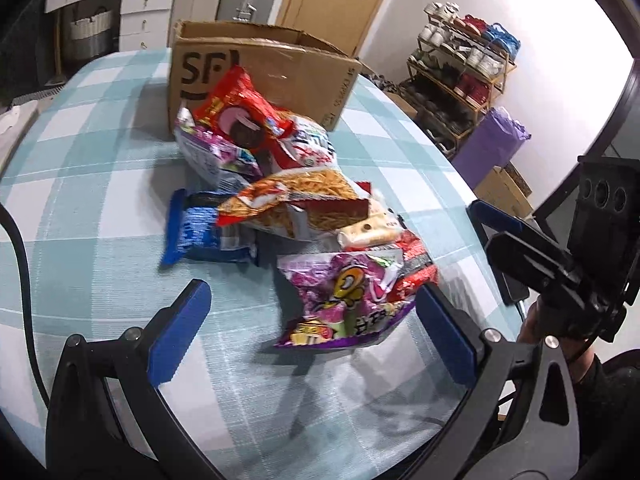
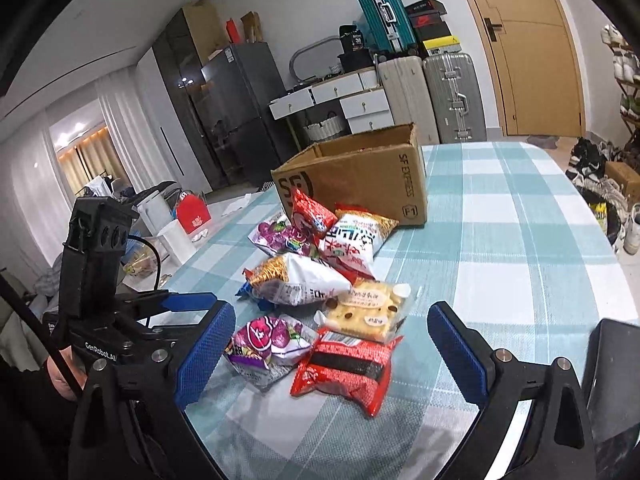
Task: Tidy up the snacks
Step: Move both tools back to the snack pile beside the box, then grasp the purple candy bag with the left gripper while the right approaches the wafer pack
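Left claw [image 1: 312, 332]: jaws wide apart, empty.
Right claw [image 2: 332, 356]: jaws wide apart, empty.
Snack pile [image 2: 320, 280]: loose packets mid-counter, in front of the cardboard box [image 2: 360, 176].
Nearest item: purple packet [image 1: 348, 300], just ahead of the left claw, close to its right finger, long axis running away from the claw.
Surface: checked counter [image 2: 500, 240].
Room: suitcases, drawers, shoe rack.

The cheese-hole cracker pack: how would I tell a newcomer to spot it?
Start at the SF Express cardboard box on the checked tablecloth and follow the snack pile toward the camera. Between the white noodle-snack bag and the red packet lies the cracker pack: clear-wrapped, pale yellow, dotted with round holes.
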Demonstrator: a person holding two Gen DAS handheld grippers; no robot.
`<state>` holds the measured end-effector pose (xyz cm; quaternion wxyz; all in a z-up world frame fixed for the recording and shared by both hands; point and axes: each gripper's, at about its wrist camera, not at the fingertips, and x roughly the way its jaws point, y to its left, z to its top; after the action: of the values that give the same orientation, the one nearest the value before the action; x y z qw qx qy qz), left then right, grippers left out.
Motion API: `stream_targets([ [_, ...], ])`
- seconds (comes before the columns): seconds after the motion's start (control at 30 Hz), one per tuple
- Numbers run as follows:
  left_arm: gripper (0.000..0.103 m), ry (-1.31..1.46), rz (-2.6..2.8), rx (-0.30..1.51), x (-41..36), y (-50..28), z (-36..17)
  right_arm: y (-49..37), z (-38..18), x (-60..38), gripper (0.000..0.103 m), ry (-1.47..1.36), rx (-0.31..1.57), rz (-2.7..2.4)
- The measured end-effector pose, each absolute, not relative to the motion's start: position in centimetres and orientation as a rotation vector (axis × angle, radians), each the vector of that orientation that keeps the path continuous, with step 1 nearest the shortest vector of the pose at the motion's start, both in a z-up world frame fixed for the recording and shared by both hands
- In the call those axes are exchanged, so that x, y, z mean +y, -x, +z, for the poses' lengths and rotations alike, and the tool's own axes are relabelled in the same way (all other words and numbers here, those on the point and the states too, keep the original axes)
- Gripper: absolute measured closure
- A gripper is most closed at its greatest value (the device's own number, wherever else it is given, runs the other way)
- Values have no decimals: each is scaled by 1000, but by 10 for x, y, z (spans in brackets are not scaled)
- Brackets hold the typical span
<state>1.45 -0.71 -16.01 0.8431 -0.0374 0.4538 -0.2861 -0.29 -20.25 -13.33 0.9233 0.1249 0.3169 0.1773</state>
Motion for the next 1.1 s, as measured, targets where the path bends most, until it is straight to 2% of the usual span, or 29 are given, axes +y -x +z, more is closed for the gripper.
stream_targets([
  [0.33,2,112,-653,1025,-33,-33,-181,12,-148,-217,4,-317,664,359],
  [0.47,10,150,-661,1049,-41,-42,-196,16,-152,-217,4,-321,669,366],
  [0.53,18,176,-677,1061,-44,-46,-201,18,-153,-218,4,-322,668,368],
  [0.6,27,178,-695,1079,-50,-49,-208,17,-153,-221,4,-328,671,365],
  [0.67,43,150,-685,1074,-55,-49,-211,17,-153,-222,4,-332,671,365],
  [0.73,53,170,-727,1091,-58,-50,-215,18,-153,-222,4,-332,672,366],
  [0.87,58,171,-746,1071,-65,-50,-222,18,-152,-219,4,-333,675,373],
  [1.1,60,127,-709,1073,-75,-51,-220,18,-150,-214,4,-321,681,370],
])
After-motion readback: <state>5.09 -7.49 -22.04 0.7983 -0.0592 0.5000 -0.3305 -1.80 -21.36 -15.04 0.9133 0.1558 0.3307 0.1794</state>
